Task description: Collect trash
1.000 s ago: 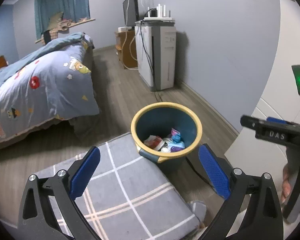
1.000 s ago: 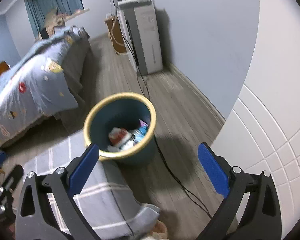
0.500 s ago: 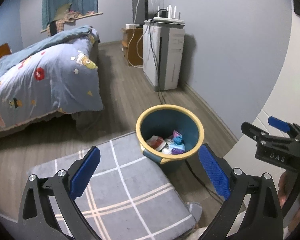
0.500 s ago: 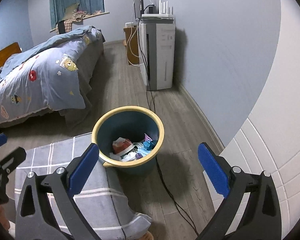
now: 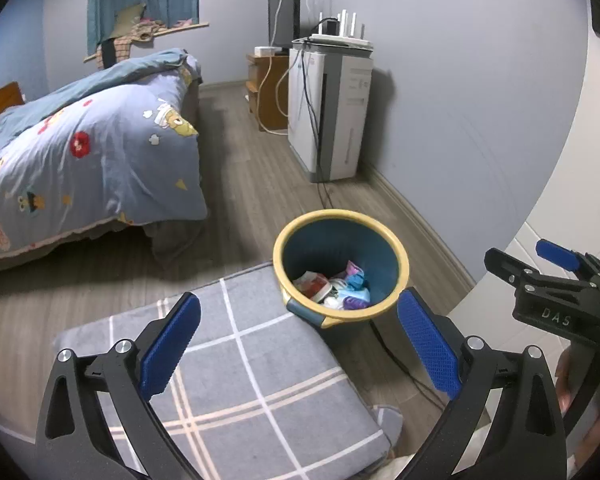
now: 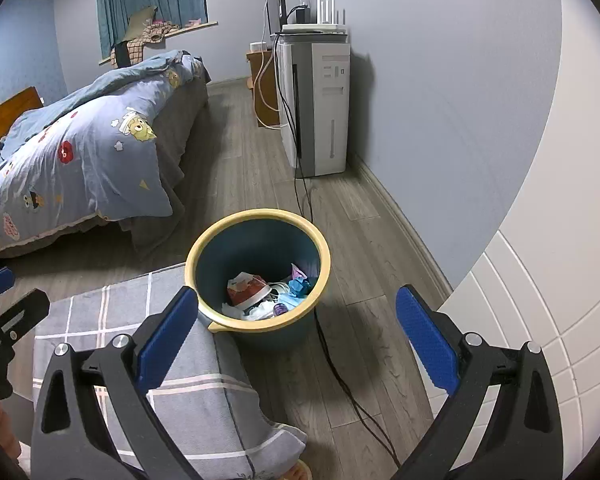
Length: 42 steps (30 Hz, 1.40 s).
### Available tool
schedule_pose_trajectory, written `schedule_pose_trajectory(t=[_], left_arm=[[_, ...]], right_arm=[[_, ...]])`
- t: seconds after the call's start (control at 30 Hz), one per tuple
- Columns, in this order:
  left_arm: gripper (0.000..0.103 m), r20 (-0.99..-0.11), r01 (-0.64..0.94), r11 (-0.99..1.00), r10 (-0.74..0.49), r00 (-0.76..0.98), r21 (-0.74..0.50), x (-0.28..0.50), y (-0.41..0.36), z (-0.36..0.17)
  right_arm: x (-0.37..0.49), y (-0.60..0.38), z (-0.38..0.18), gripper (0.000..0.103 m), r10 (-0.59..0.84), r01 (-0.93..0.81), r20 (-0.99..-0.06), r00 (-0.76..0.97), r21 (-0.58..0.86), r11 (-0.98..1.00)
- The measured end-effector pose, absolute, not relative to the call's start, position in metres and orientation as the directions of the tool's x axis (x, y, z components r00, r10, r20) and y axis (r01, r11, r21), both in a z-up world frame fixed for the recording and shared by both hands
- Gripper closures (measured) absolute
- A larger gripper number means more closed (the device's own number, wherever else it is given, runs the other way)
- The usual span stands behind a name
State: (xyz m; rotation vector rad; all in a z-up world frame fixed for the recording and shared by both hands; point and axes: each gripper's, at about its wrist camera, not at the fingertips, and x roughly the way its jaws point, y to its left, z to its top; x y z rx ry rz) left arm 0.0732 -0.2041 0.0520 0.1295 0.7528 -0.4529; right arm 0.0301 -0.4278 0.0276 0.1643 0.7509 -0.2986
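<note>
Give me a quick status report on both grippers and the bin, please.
Left gripper open, empty. Right gripper open, empty. Yellow-rimmed blue plastic bin upright on floor, trash inside, beside grey checked cushion.

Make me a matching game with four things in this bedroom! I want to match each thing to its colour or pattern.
Things:
1. trash bin
2. cushion
3. quilt
4. curtain

Looks:
A. grey with pale check lines
B. plain teal, hanging at the window
C. dark blue with a yellow rim
D. light blue with cartoon pictures

Right pairs: 1-C, 2-A, 3-D, 4-B
</note>
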Motion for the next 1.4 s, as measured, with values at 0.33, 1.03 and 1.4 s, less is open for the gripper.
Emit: schedule_pose_trajectory(t=[0.33,1.03,1.4], left_arm=[[0.005,-0.686,0.441,0.896,-0.349,0.639,-0.045,0.0729,-0.204,0.0521],[0.005,-0.686,0.445,0.894,-0.352,0.637,-0.045,0.0719,-0.2063,0.0515],[0.005,-0.685,0.449,0.893,-0.353,0.637,-0.043,0.0698,-0.2075,0.0506]], right_arm=[[0.0294,-0.4249,0.026,0.006,-0.209,0.326,-0.692,0.691,0.041,0.945],[0.0286,-0.4233,0.0244,0.006,-0.208,0.327,-0.695,0.688,0.041,0.944],[0.0282,-0.4219,0.0237,0.006,-0.209,0.327,-0.696,0.687,0.04,0.944]])
